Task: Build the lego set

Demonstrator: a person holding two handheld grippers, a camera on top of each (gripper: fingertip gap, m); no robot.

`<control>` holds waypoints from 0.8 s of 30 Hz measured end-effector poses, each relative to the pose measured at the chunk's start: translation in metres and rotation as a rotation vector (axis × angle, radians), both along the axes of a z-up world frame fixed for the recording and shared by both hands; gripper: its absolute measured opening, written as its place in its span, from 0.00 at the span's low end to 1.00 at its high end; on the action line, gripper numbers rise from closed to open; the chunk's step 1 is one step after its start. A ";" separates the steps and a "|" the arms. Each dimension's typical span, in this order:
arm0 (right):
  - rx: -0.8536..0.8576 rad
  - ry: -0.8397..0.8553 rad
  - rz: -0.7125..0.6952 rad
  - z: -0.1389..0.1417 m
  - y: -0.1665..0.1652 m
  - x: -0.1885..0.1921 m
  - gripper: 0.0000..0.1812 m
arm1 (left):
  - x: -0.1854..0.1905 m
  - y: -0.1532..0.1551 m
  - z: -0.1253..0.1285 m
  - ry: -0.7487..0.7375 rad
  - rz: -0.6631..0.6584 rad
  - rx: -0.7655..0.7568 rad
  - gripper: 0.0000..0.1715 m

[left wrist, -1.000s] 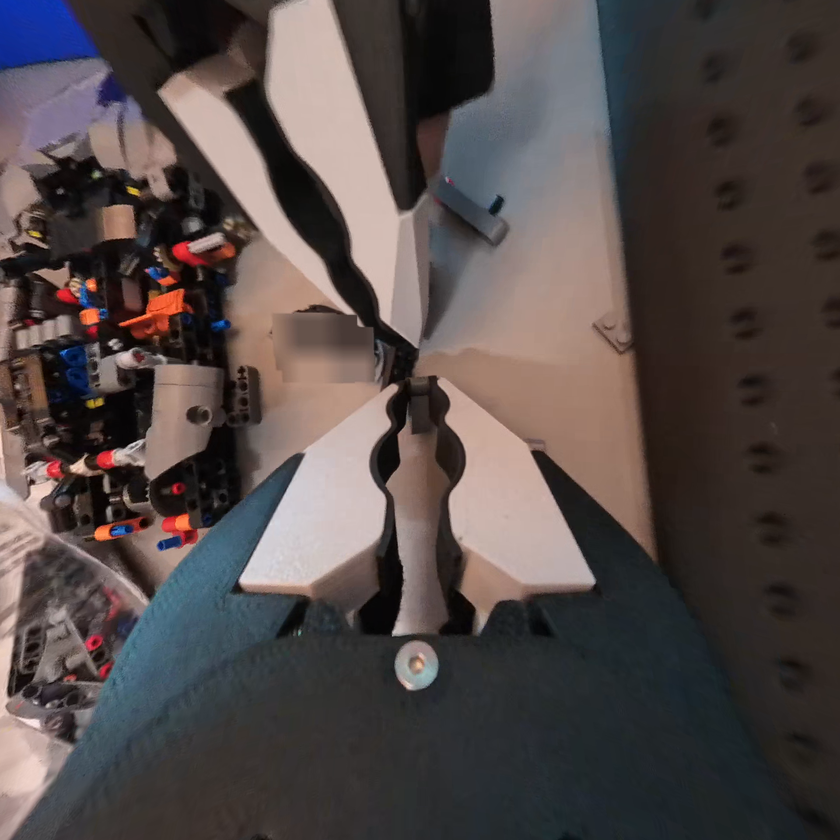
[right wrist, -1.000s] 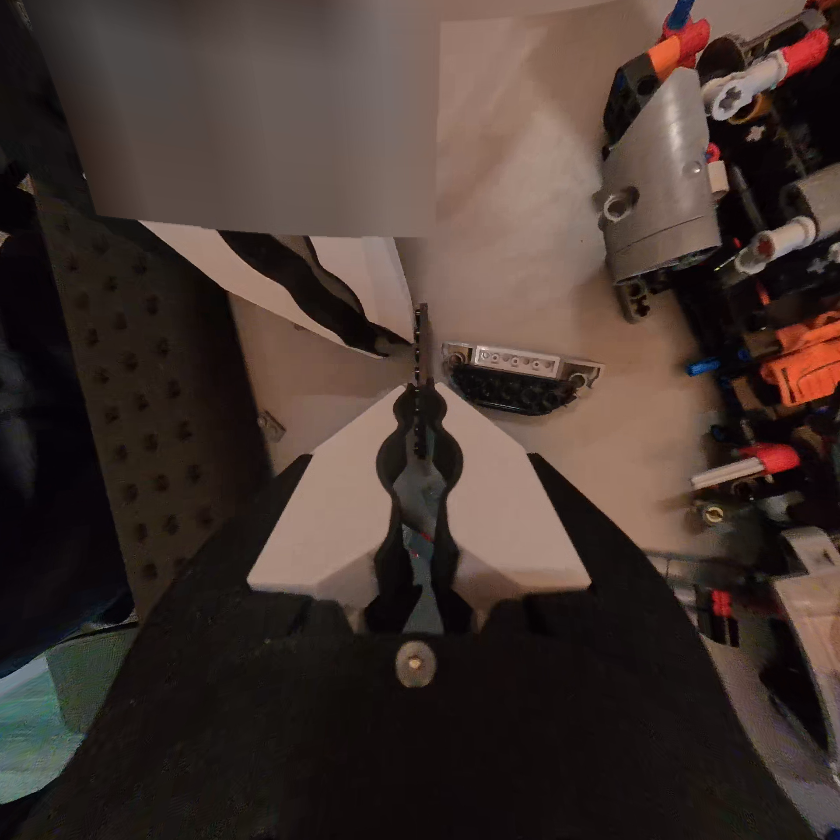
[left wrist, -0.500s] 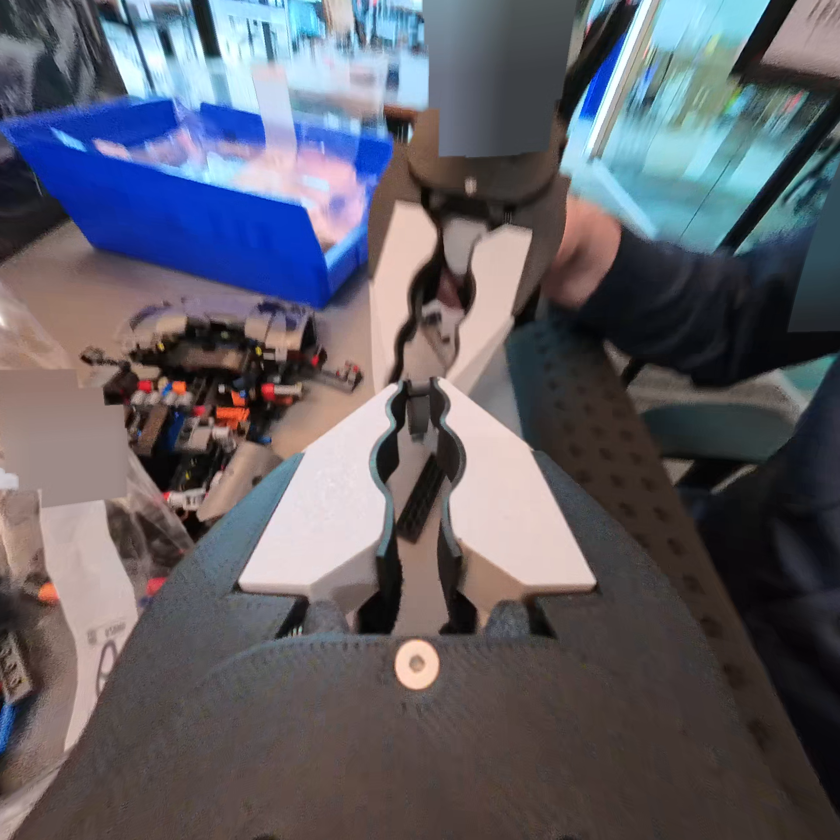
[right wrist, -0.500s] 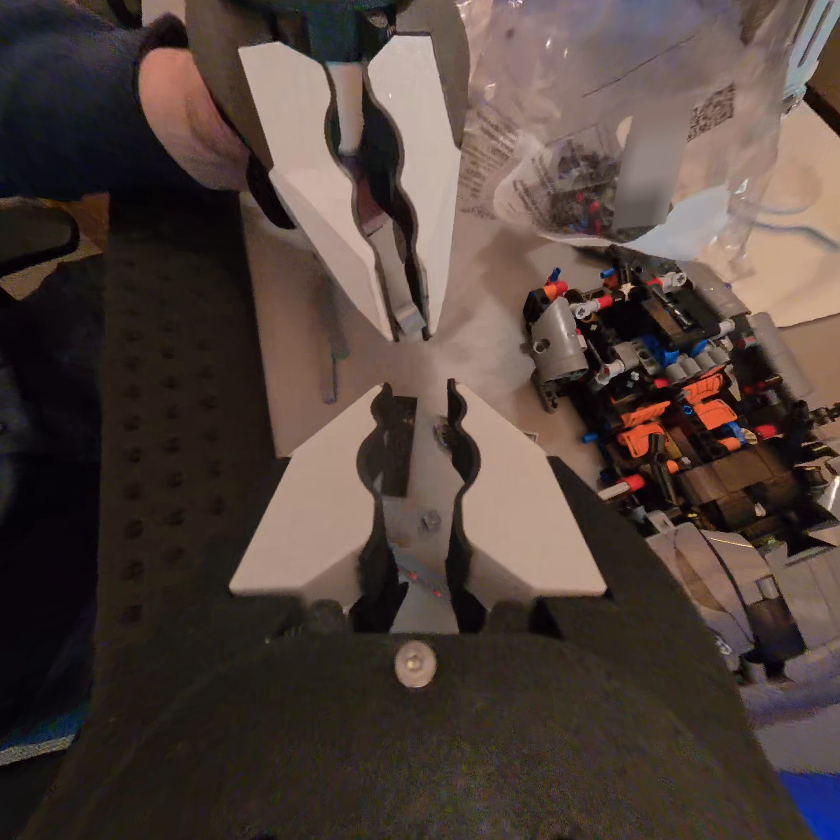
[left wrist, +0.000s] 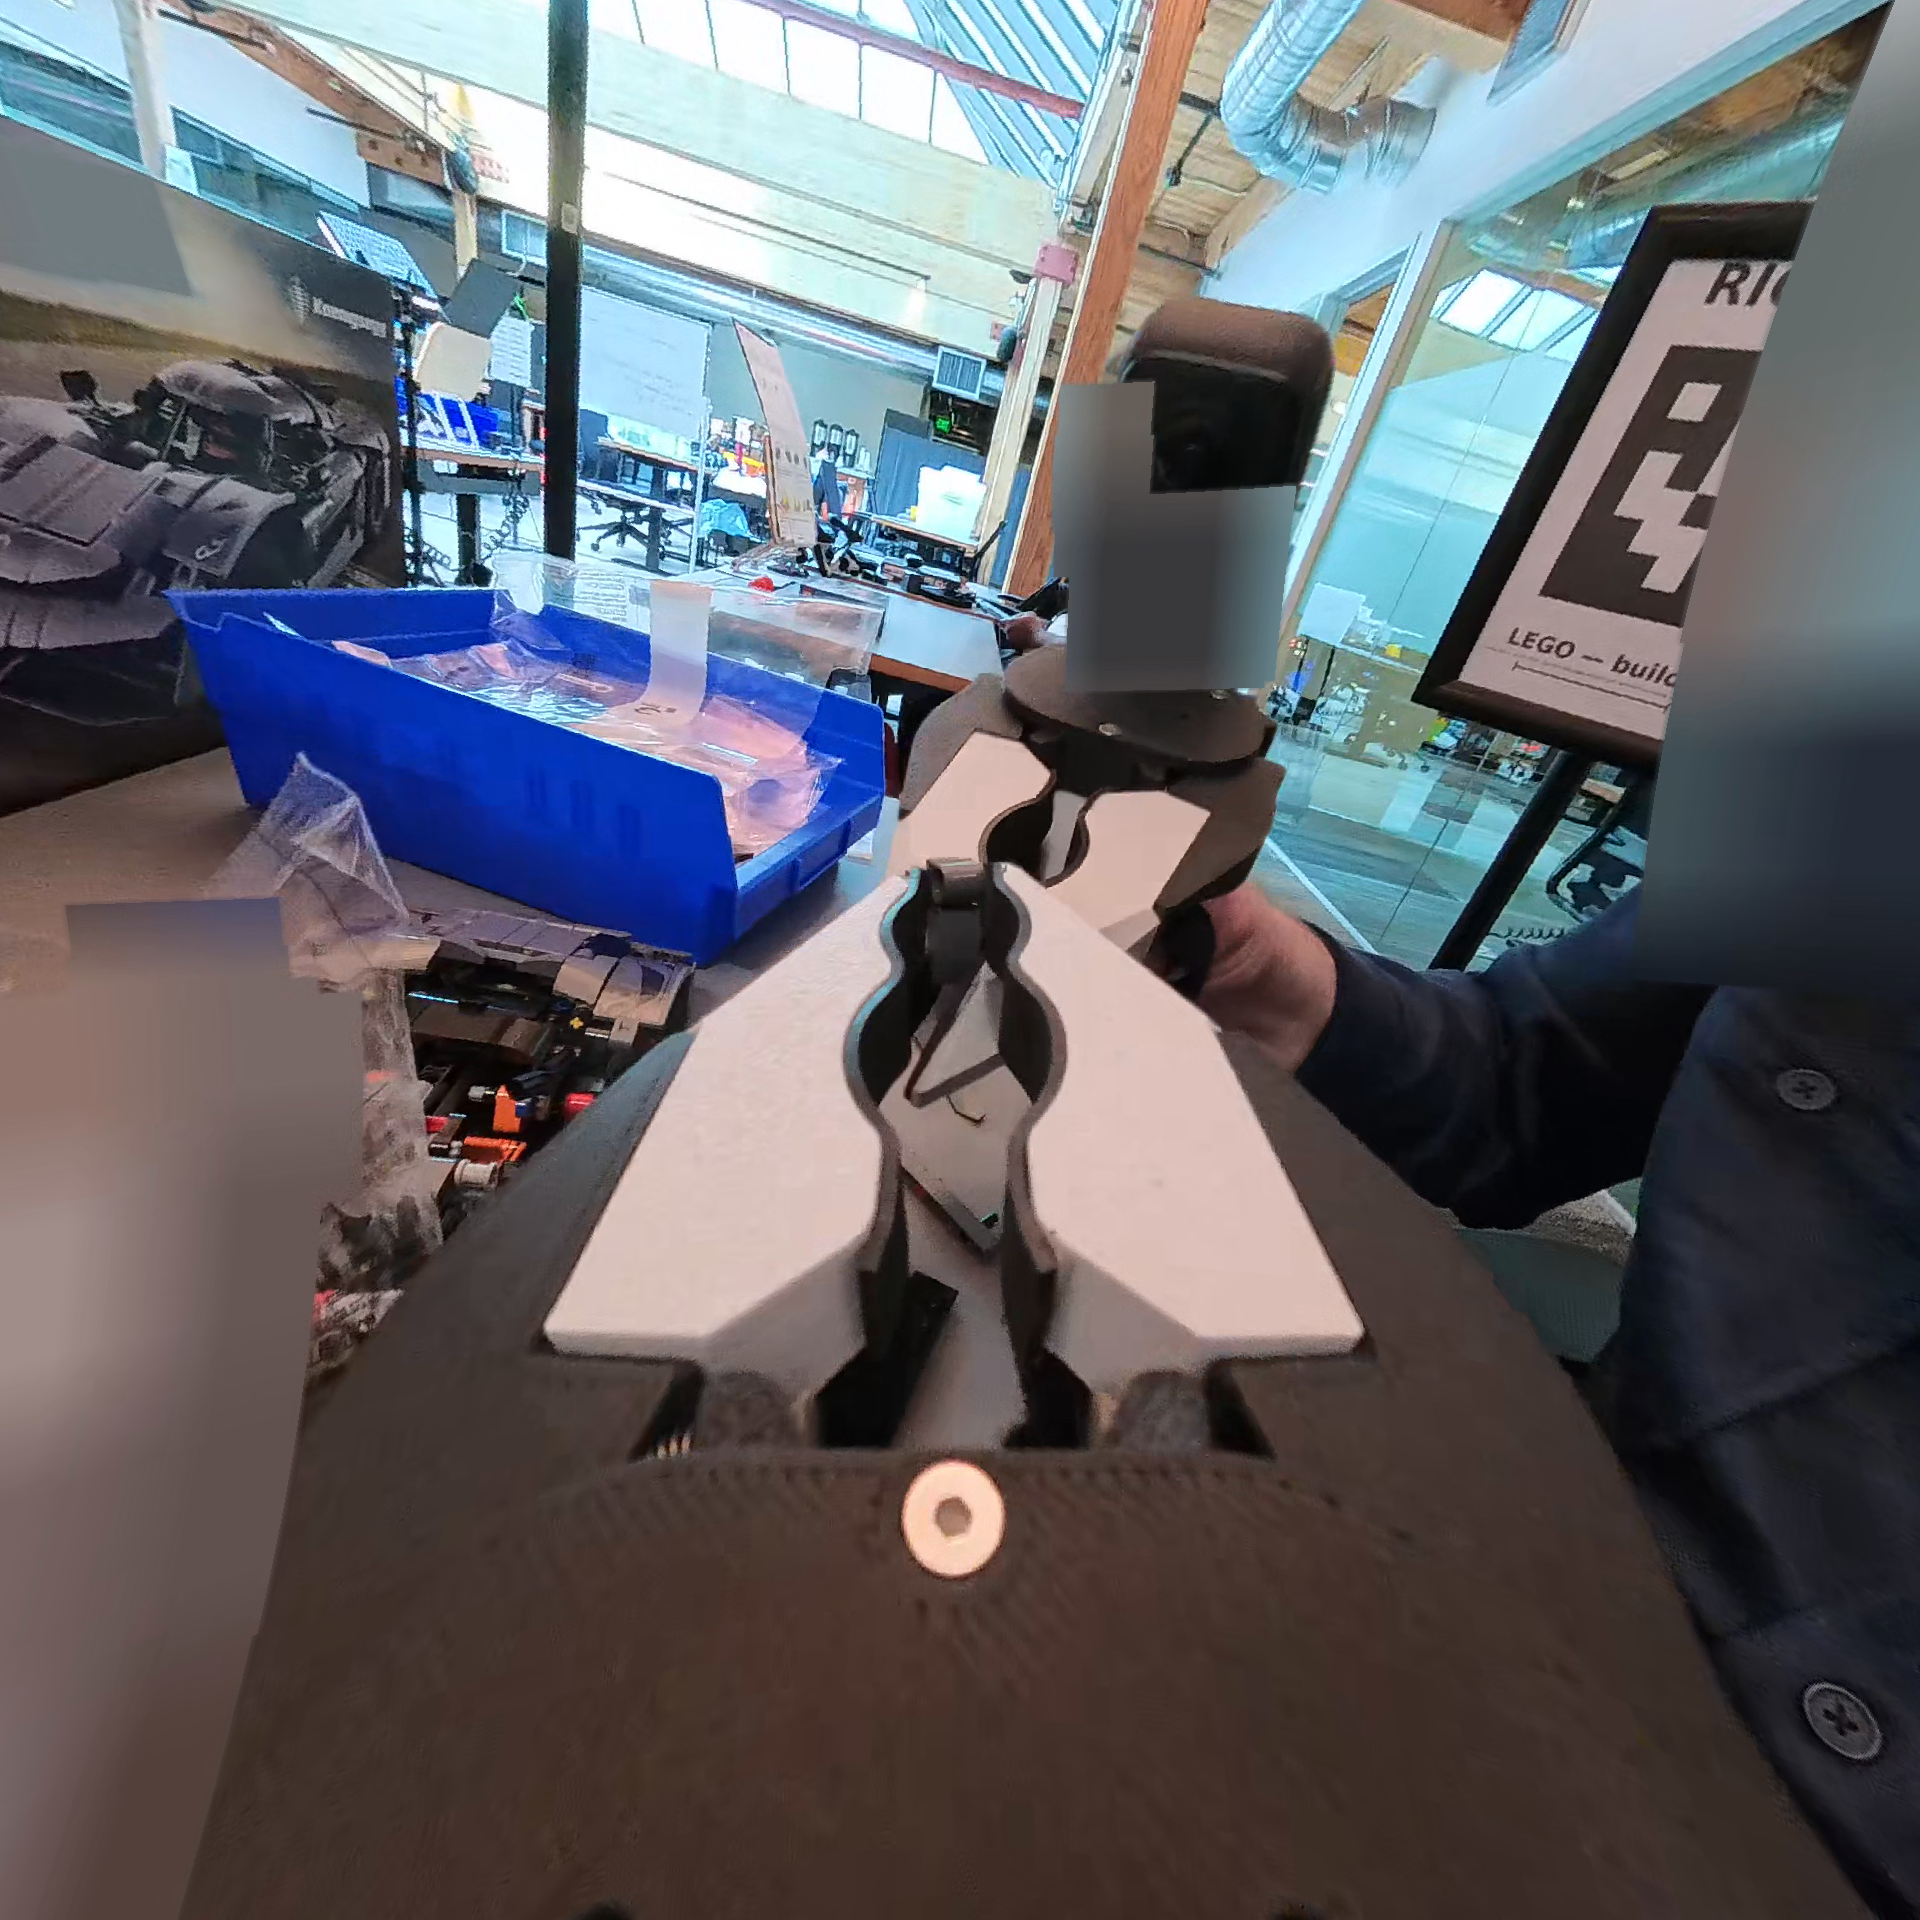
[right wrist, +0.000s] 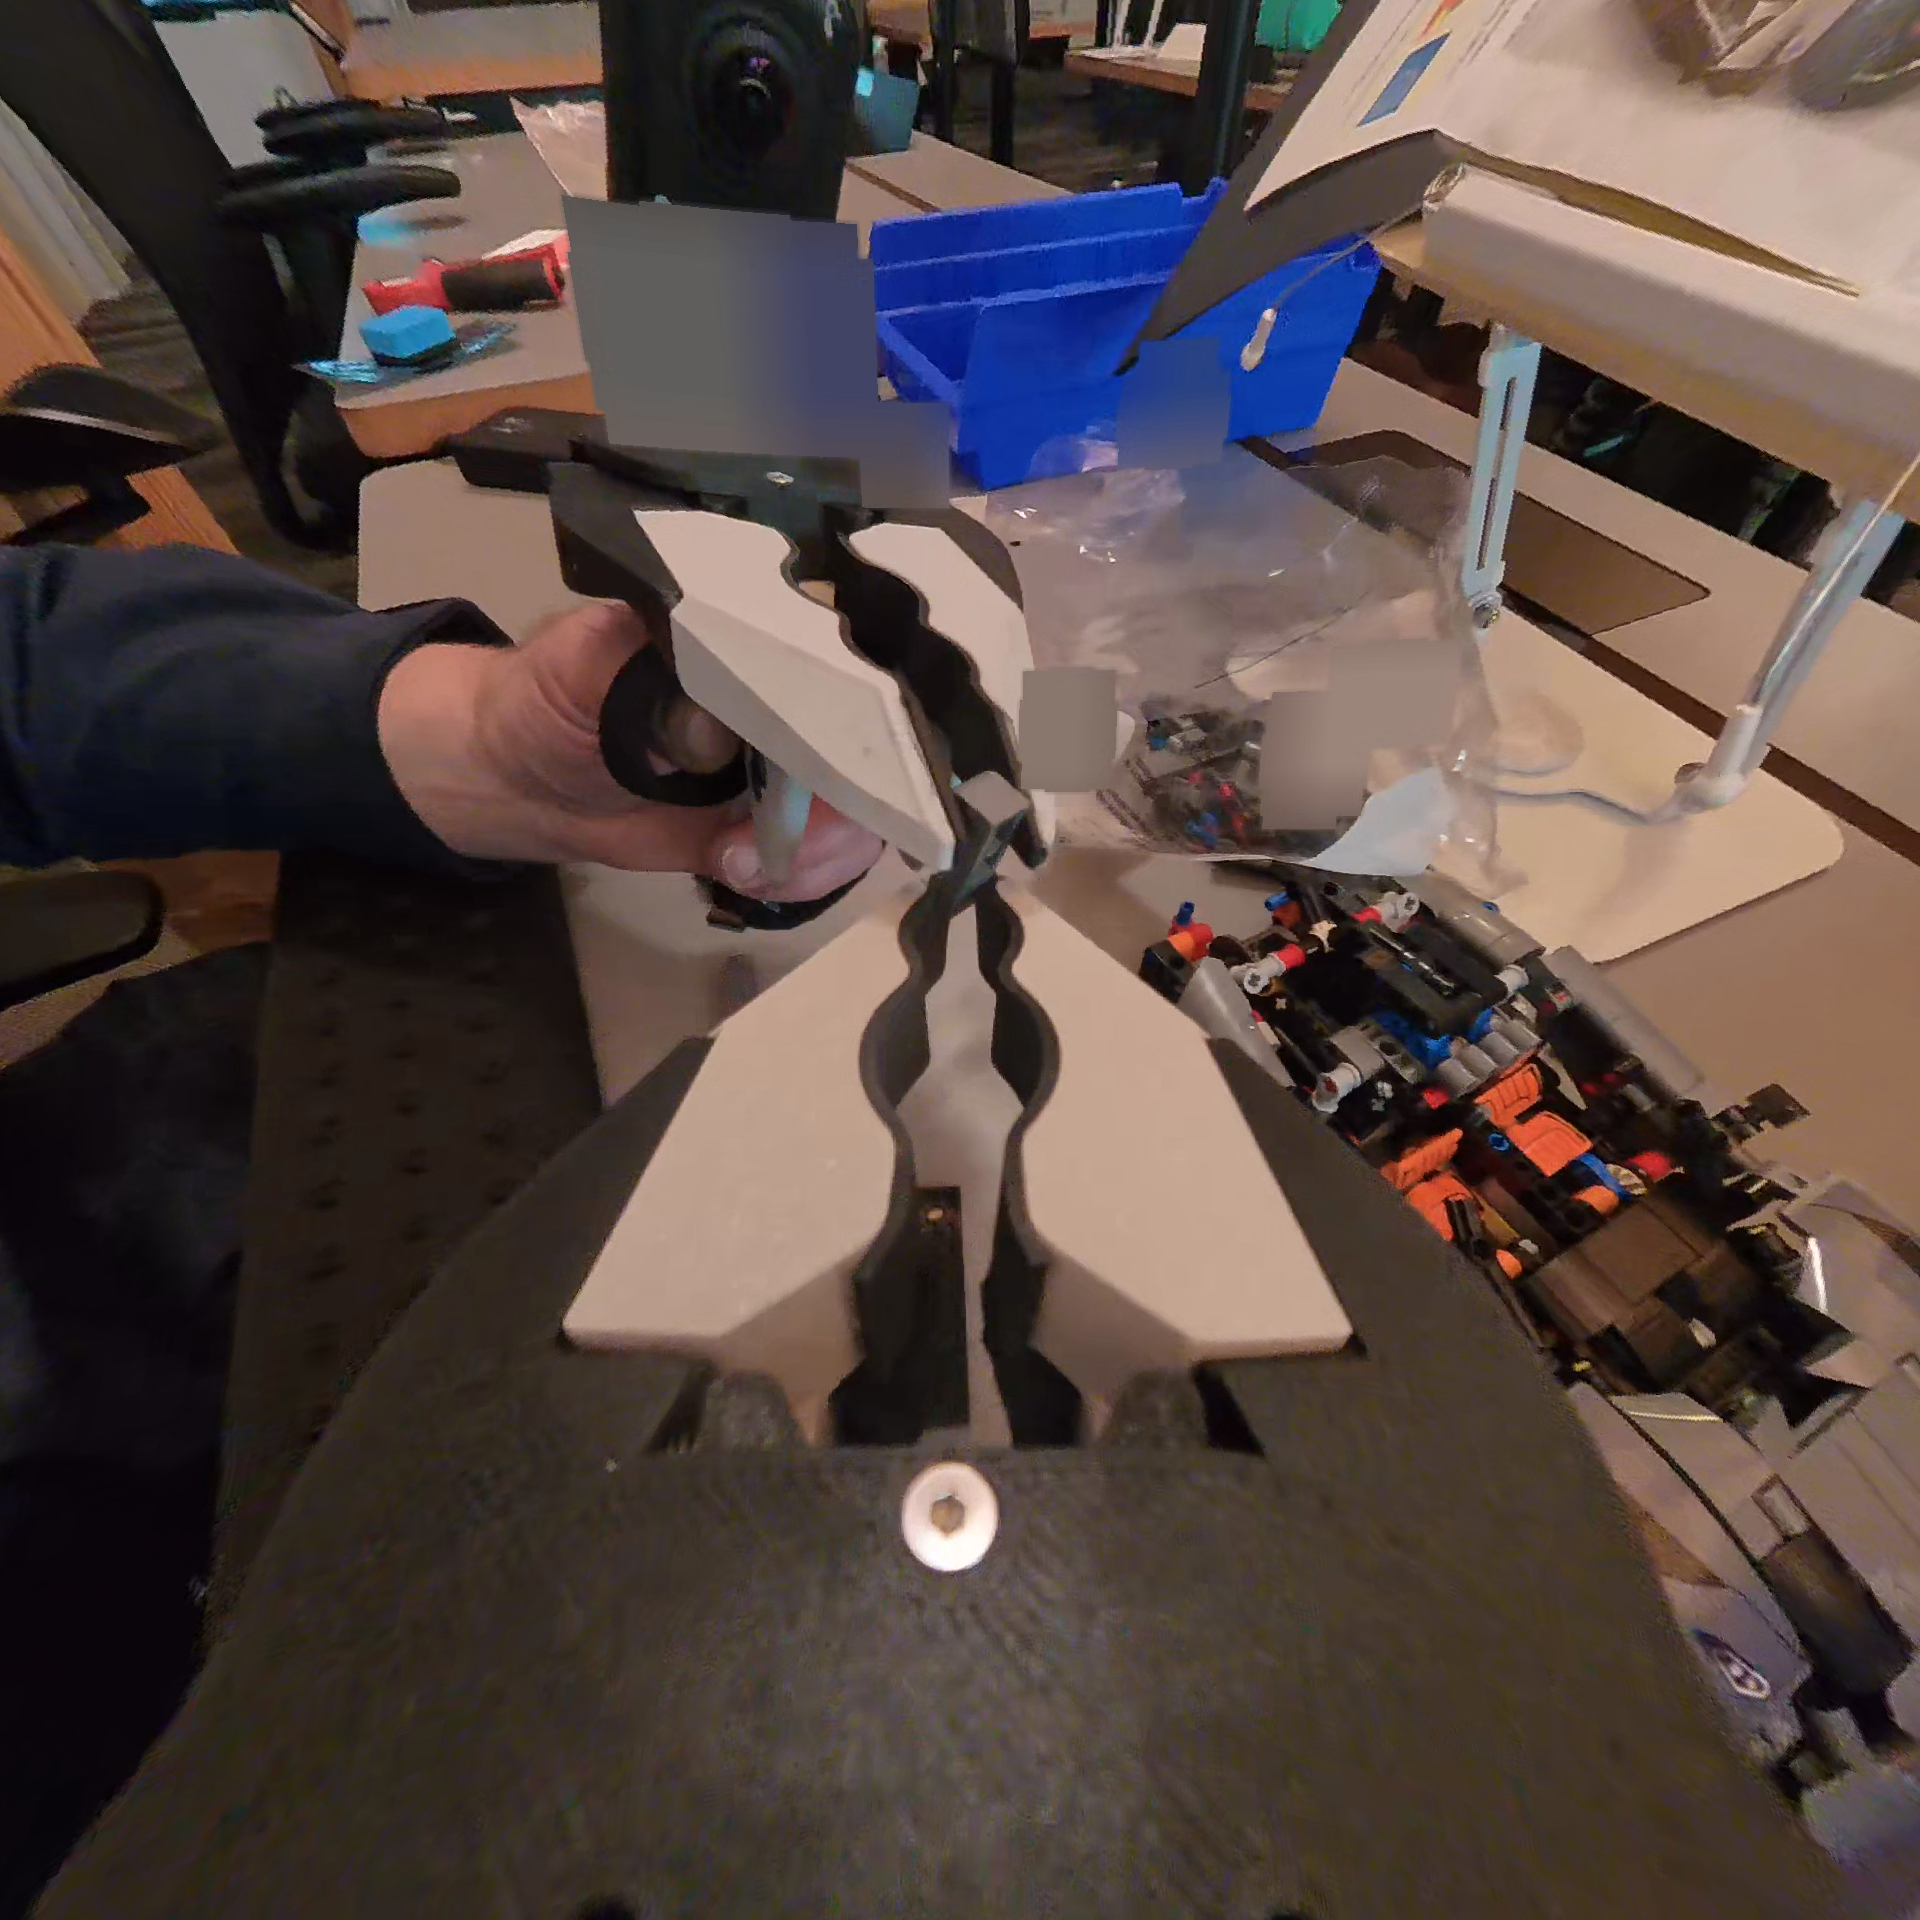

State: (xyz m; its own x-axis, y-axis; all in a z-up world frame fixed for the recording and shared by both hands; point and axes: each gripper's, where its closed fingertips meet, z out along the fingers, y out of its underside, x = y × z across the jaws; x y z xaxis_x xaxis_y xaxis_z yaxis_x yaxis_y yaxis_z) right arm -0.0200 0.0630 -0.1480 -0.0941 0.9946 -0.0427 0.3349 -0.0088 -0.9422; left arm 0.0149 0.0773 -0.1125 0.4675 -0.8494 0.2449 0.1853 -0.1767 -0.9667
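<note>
My left gripper [left wrist: 954,883] is shut on a small grey lego piece [left wrist: 951,925] at its tips, held up above the table. In the right wrist view the left gripper [right wrist: 992,831] comes in from the upper left with that piece [right wrist: 994,802], a hand [right wrist: 561,748] on its handle. My right gripper [right wrist: 964,912] meets it tip to tip. Its jaws stand nearly together around the piece's dark lower end. The right gripper's fingers [left wrist: 1143,831] show behind the left tips. A thin black plate [right wrist: 940,1226] lies on the table below.
The partly built lego car [right wrist: 1507,1091] lies on the table to the right, also in the left wrist view [left wrist: 520,1029]. Behind it are clear parts bags [right wrist: 1247,644] and a blue bin [right wrist: 1091,312]. A dark perforated surface [right wrist: 395,1091] borders the table's left edge.
Both grippers have risen and tilted up from the table. My right gripper opened, let go of the black plate, then closed again at the left gripper's tips.
</note>
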 end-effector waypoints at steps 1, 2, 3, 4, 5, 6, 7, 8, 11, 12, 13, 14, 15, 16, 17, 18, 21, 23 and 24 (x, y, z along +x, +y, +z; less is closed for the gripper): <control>-0.005 -0.005 0.002 0.000 0.000 0.001 0.02 | 0.000 0.000 0.000 0.008 0.003 0.003 0.05; -0.012 -0.009 0.005 0.000 0.000 0.001 0.02 | -0.001 -0.001 0.000 0.018 0.005 0.007 0.04; -0.009 -0.013 0.001 -0.001 0.002 0.001 0.02 | -0.001 0.000 -0.001 0.036 0.013 0.013 0.05; -0.001 -0.019 -0.005 -0.003 0.003 0.001 0.01 | -0.002 0.000 -0.003 0.057 0.025 0.012 0.05; 0.007 -0.023 -0.010 -0.003 0.003 0.001 0.01 | -0.003 0.000 -0.004 0.074 0.032 0.013 0.04; 0.017 -0.025 -0.015 -0.003 0.004 0.002 0.01 | -0.004 0.000 -0.004 0.085 0.038 0.020 0.05; 0.028 -0.028 -0.019 -0.004 0.005 0.002 0.01 | -0.005 0.000 -0.005 0.097 0.044 0.023 0.05; 0.034 -0.029 -0.022 -0.004 0.006 0.002 0.01 | -0.005 0.001 -0.006 0.109 0.051 0.023 0.05; 0.064 -0.033 -0.036 -0.004 0.010 0.005 0.00 | -0.006 0.002 -0.008 0.140 0.068 0.028 0.04; 0.089 -0.041 -0.041 -0.004 0.011 0.005 0.00 | -0.006 0.002 -0.008 0.153 0.070 0.029 0.04; 0.123 -0.047 -0.053 -0.004 0.012 0.006 0.00 | -0.005 0.002 -0.009 0.160 0.069 0.032 0.04; 0.159 -0.054 -0.067 -0.005 0.014 0.006 0.00 | -0.005 0.002 -0.009 0.163 0.071 0.032 0.04; 0.184 -0.061 -0.074 -0.005 0.015 0.007 0.00 | -0.005 0.002 -0.010 0.164 0.068 0.024 0.04; 0.199 -0.062 -0.076 -0.005 0.016 0.007 0.00 | -0.005 0.001 -0.010 0.162 0.063 0.020 0.04; 0.211 -0.065 -0.080 -0.006 0.016 0.007 0.00 | -0.005 0.001 -0.010 0.161 0.060 0.017 0.04; 0.229 -0.072 -0.086 -0.006 0.018 0.008 0.00 | -0.005 0.001 -0.011 0.160 0.058 0.010 0.04; 0.325 -0.088 -0.107 -0.007 0.020 0.009 0.00 | -0.003 0.000 -0.013 0.137 0.027 -0.037 0.06; 0.391 -0.105 -0.117 -0.007 0.021 0.010 0.00 | -0.004 0.000 -0.012 0.131 0.027 -0.044 0.10; 0.419 -0.116 -0.126 -0.008 0.023 0.010 0.00 | -0.004 0.000 -0.012 0.136 0.027 -0.049 0.10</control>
State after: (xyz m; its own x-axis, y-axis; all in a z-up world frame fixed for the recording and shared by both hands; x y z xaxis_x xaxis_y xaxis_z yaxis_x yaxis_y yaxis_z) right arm -0.0100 0.0858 -0.1564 0.0106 0.9318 0.3629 0.4597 0.3178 -0.8293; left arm 0.0105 0.0772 -0.1247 0.5216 -0.8248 0.2181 0.0581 -0.2206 -0.9736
